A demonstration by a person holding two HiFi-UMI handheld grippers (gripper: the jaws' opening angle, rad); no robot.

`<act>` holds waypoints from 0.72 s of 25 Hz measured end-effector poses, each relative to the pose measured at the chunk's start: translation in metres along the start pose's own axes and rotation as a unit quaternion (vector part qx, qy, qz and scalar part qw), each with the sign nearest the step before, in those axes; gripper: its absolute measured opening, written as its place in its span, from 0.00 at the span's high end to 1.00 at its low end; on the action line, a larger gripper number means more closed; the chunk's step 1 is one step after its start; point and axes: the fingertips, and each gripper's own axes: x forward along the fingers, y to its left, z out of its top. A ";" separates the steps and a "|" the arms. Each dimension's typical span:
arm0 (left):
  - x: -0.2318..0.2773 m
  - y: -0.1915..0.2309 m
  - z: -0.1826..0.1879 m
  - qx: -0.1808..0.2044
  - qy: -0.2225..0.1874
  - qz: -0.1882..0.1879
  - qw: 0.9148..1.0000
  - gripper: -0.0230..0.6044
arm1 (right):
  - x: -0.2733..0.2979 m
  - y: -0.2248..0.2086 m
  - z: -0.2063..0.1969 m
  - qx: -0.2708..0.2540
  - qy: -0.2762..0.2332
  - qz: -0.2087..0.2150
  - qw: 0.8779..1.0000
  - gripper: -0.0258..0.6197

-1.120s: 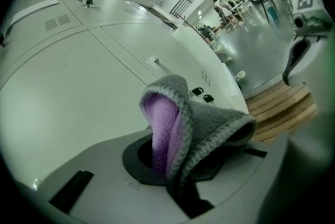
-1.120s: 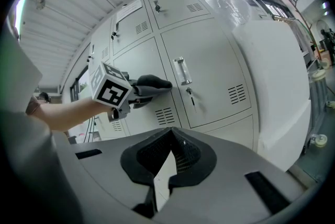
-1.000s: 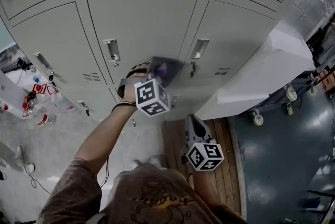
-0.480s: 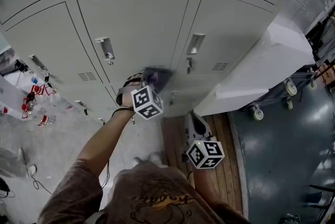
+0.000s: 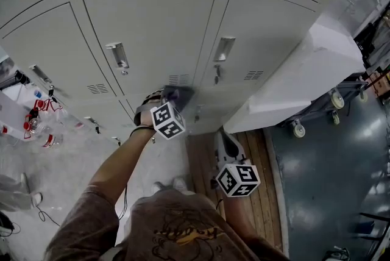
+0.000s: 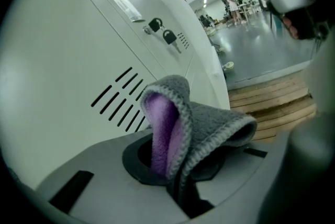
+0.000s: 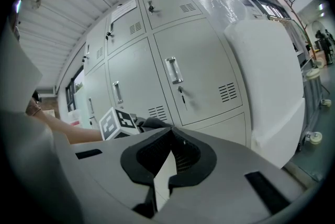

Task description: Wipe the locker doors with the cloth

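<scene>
Cloth — in left tongs

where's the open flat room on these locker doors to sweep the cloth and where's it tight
Widest bare patch: the middle door, between its handle and right edge, above the vent slots. The right door is bare above its vent. Tight: around the right door's handle and lock, and where the left tool holds the cloth by the slots.

Two grippers: left gripper, right gripper; one cloth.
</scene>
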 end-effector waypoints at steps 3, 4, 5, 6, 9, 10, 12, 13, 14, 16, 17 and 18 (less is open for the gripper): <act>-0.003 -0.003 -0.002 -0.002 -0.012 -0.014 1.000 0.90 | 0.000 -0.001 0.000 -0.003 0.001 0.000 1.000 0.96; -0.008 -0.003 0.000 -0.006 -0.020 -0.018 1.000 0.90 | 0.001 -0.001 0.000 -0.003 0.001 0.001 1.000 0.96; -0.014 -0.002 0.002 -0.013 -0.028 -0.021 0.999 0.90 | 0.001 -0.001 0.000 -0.004 0.002 0.002 1.000 0.96; -0.021 0.000 0.005 -0.023 -0.037 -0.022 0.999 0.90 | 0.002 -0.001 0.001 -0.005 0.002 0.003 1.000 0.96; -0.050 0.015 0.014 -0.067 -0.074 -0.019 0.995 0.90 | 0.007 0.002 0.002 -0.009 0.003 0.009 1.000 0.96; -0.061 0.021 0.018 -0.084 -0.087 -0.017 0.993 0.90 | 0.009 0.004 0.002 -0.010 0.004 0.012 1.000 0.96; -0.083 0.035 0.025 -0.118 -0.110 -0.012 0.987 0.90 | 0.014 0.008 0.002 -0.013 0.005 0.020 1.000 0.96; -0.094 0.043 0.028 -0.134 -0.121 -0.010 0.983 0.90 | 0.016 0.010 0.002 -0.014 0.007 0.024 1.000 0.96; -0.105 0.051 0.032 -0.150 -0.133 -0.008 0.980 0.90 | 0.019 0.013 0.001 -0.016 0.008 0.029 0.999 0.96; -0.126 0.066 0.036 -0.181 -0.154 -0.002 0.971 0.90 | 0.024 0.021 0.002 -0.019 0.009 0.039 0.999 0.96; -0.136 0.073 0.036 -0.195 -0.164 0.002 0.967 0.90 | 0.026 0.025 0.002 -0.021 0.010 0.045 0.999 0.96; -0.147 0.080 0.037 -0.207 -0.172 0.005 0.963 0.90 | 0.029 0.029 0.003 -0.023 0.009 0.051 0.998 0.96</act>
